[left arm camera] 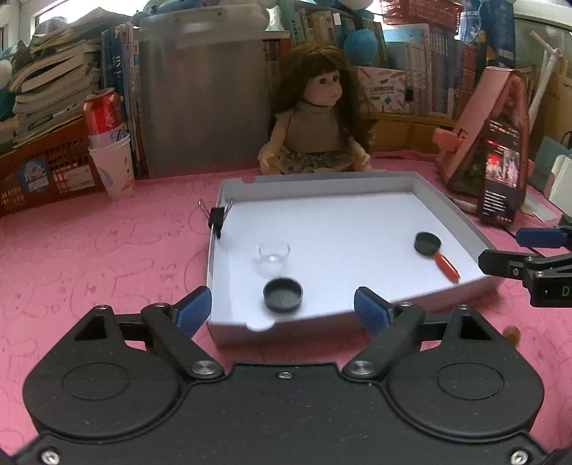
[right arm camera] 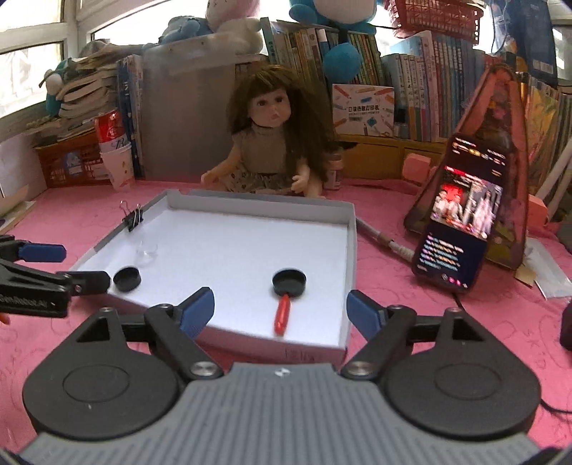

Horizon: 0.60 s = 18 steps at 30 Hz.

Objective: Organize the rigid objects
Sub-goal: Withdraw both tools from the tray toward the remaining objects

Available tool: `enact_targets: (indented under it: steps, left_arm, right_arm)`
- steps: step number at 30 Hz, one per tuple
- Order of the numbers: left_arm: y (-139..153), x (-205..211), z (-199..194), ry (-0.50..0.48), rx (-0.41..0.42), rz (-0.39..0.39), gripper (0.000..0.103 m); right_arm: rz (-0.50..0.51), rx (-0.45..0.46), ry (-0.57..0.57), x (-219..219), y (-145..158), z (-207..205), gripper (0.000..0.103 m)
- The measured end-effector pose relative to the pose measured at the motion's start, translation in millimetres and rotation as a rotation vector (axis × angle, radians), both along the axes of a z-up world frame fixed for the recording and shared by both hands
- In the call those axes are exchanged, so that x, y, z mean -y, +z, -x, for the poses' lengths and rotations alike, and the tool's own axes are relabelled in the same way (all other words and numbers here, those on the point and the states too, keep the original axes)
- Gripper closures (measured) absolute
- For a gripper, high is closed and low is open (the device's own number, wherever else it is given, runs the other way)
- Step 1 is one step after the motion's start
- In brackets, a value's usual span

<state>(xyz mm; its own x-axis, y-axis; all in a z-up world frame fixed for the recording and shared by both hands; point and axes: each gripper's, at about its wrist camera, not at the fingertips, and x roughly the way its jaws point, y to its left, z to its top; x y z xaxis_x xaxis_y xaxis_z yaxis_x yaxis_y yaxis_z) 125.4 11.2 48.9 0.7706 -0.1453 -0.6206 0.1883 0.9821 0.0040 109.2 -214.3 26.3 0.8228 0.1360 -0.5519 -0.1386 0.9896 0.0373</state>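
Home room: doll (right arm camera: 266,143), crammed bookshelves (right arm camera: 411,86), plush toys (right arm camera: 232,21), pink tablecloth (right arm camera: 411,343).

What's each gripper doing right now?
Left gripper: open, holding nothing.
Right gripper: open, holding nothing.

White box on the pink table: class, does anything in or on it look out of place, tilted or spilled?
Nothing spilled or damaged. The small glass cup, black cap and toy frying pan sit apart on the white box floor. One oddity: a binder clip pinches its left wall.
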Motion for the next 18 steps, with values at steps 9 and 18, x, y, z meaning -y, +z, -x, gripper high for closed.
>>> enact_targets:
  steps: [9,18]
  left_arm:
    - [-10,-7,39,0.001,-0.003,0.022,0.017]
    - [-19,-13,67,0.02,0.003,0.039,0.017]
  right_arm:
    - [-0.009,0.01,-0.041,6,-19,43,0.015]
    - [-0.026,0.044,-0.169,4,-40,81,0.015]
